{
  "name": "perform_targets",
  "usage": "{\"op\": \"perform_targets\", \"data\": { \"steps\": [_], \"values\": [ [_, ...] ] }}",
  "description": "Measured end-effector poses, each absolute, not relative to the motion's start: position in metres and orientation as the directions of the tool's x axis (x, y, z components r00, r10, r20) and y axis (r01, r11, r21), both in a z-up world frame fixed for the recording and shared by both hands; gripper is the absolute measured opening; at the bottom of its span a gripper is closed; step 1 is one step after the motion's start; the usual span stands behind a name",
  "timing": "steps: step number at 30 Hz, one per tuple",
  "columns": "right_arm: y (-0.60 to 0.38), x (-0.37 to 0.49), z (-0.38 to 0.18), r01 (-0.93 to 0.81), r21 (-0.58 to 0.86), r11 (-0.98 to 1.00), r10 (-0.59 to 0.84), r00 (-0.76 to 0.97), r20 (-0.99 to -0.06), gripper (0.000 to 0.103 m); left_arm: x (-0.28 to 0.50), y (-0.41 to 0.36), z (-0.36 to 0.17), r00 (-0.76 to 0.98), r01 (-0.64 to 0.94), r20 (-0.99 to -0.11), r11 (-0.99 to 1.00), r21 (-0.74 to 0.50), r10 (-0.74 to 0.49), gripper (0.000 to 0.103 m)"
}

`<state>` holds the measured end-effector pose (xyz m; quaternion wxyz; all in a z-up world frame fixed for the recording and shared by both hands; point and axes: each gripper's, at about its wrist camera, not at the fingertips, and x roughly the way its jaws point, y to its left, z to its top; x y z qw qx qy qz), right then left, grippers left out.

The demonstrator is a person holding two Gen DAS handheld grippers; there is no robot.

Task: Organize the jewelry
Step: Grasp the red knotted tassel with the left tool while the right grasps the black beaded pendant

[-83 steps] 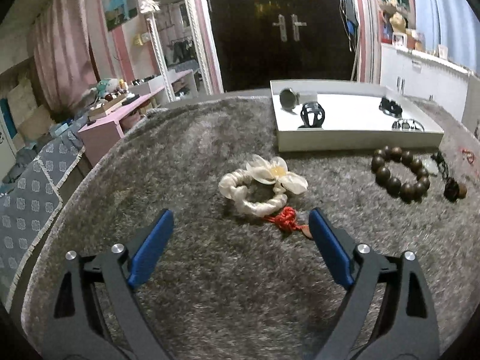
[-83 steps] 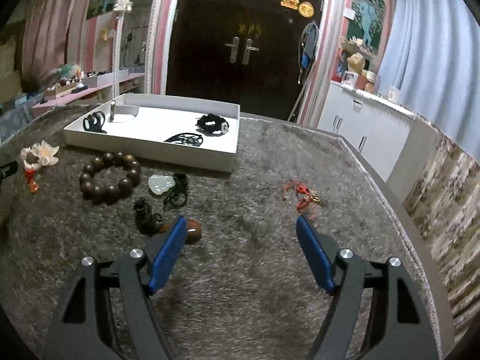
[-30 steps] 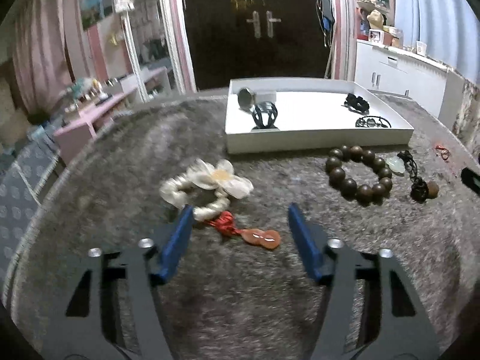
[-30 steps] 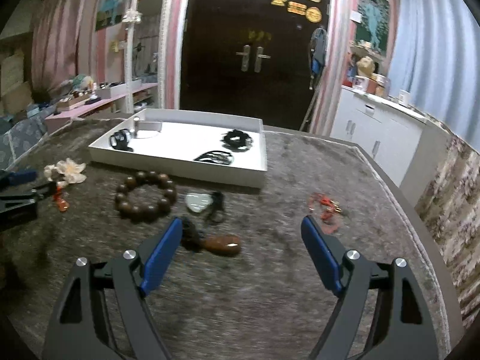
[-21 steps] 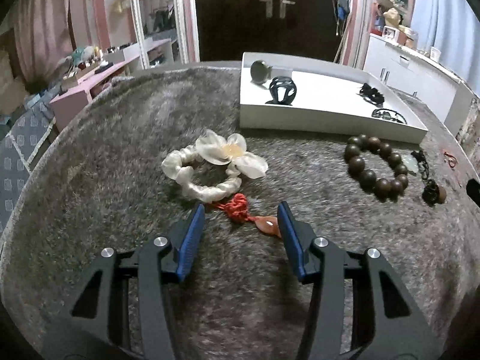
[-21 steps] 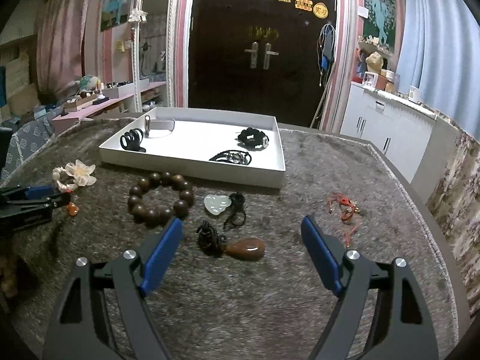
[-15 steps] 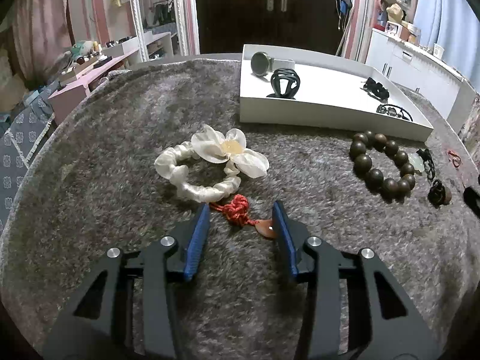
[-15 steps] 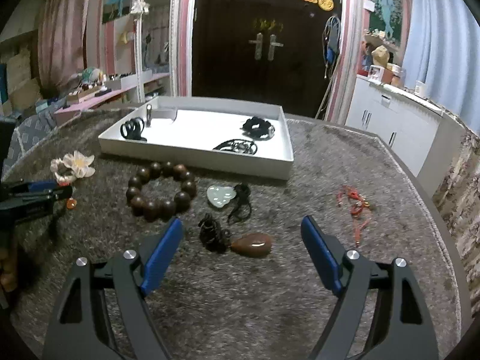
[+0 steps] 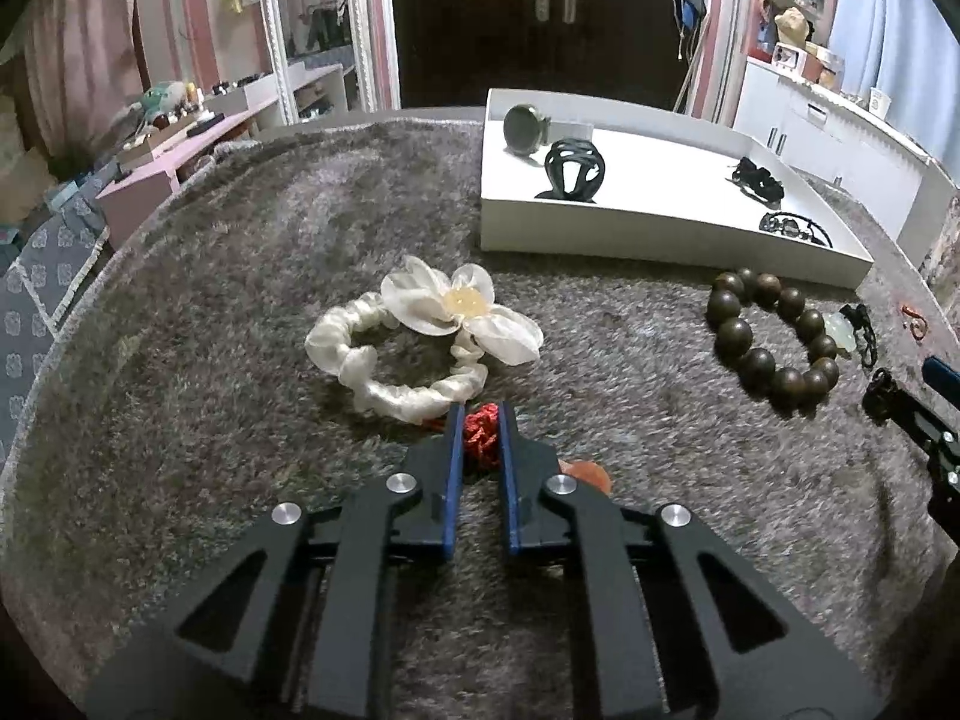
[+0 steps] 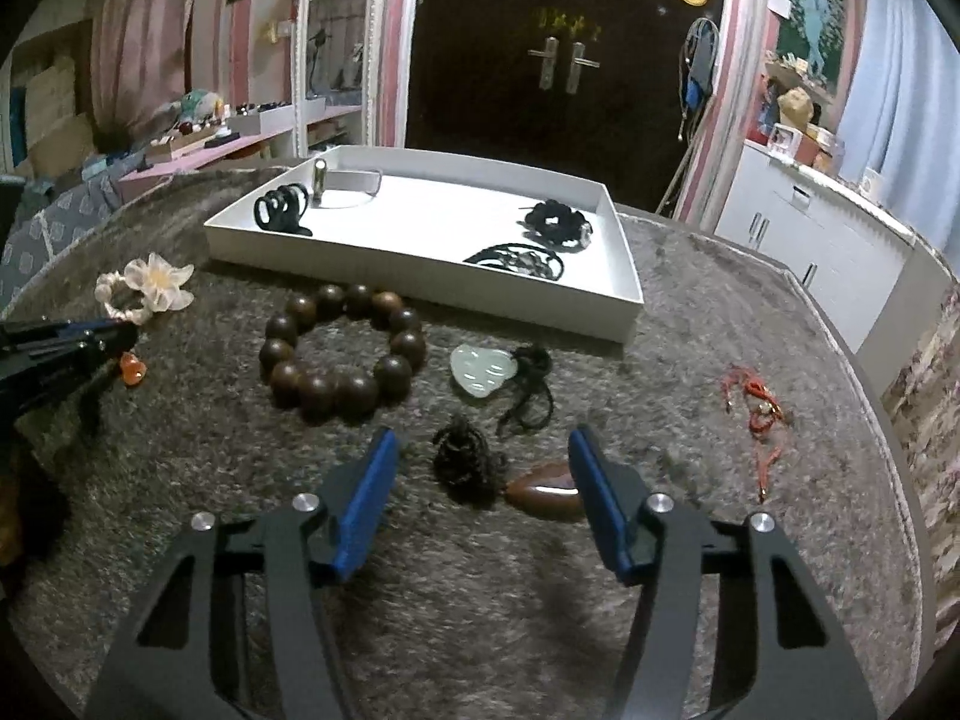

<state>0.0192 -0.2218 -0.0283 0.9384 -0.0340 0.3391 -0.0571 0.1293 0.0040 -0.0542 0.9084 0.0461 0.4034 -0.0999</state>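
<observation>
My left gripper (image 9: pixel 480 414) is shut on the red knot (image 9: pixel 482 433) of a red-cord pendant lying on the grey rug; its orange stone (image 9: pixel 585 471) peeks out by the right finger. A white flower scrunchie (image 9: pixel 414 336) lies just beyond it. My right gripper (image 10: pixel 483 450) is open, with its jaws on either side of a brown pendant (image 10: pixel 543 492) and its black cord knot (image 10: pixel 465 459). A white tray (image 10: pixel 624 300) with black hair ties stands behind.
A dark wooden bead bracelet (image 10: pixel 342 351), a pale jade pendant (image 10: pixel 483 369) on a black cord and a red string charm (image 10: pixel 756 402) lie on the rug. The rug's curved edge runs along the right. A cabinet, door and shelves stand beyond the table.
My left gripper has moved forward and shut on the red knot. My right gripper has moved down and forward over the brown pendant and narrowed a little.
</observation>
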Motion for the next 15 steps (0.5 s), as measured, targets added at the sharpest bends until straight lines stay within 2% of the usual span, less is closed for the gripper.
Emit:
{"op": "perform_targets", "data": {
  "steps": [2, 4, 8, 9, 10, 15],
  "values": [
    [-0.216, 0.022, -0.030, 0.071, -0.121, 0.990, -0.132, 0.762, -0.634, 0.059, 0.127, 0.003, -0.053, 0.658, 0.224, -0.739, 0.975, 0.010, -0.143, 0.009],
    [-0.212, 0.027, -0.033, 0.063, -0.140, 0.988, -0.139, 0.747, -0.650, 0.046, 0.126, 0.003, -0.053, 0.660, 0.225, -0.737, 0.974, 0.012, -0.144, 0.009],
    [-0.209, 0.040, -0.044, 0.053, -0.160, 0.986, -0.151, 0.694, -0.704, 0.037, 0.128, 0.005, -0.053, 0.655, 0.223, -0.740, 0.975, -0.001, -0.151, 0.009],
    [-0.208, 0.042, -0.047, 0.058, -0.172, 0.983, -0.165, 0.682, -0.713, 0.034, 0.128, 0.006, -0.054, 0.655, 0.222, -0.740, 0.975, -0.003, -0.151, 0.009],
    [-0.208, 0.043, -0.048, 0.061, -0.181, 0.982, -0.174, 0.676, -0.716, 0.026, 0.128, 0.006, -0.054, 0.654, 0.218, -0.742, 0.976, -0.001, -0.147, 0.009],
    [-0.213, 0.038, -0.048, 0.075, -0.151, 0.986, -0.161, 0.680, -0.715, 0.023, 0.128, 0.009, -0.054, 0.658, 0.201, -0.741, 0.980, -0.001, -0.136, 0.007]
  ]
}}
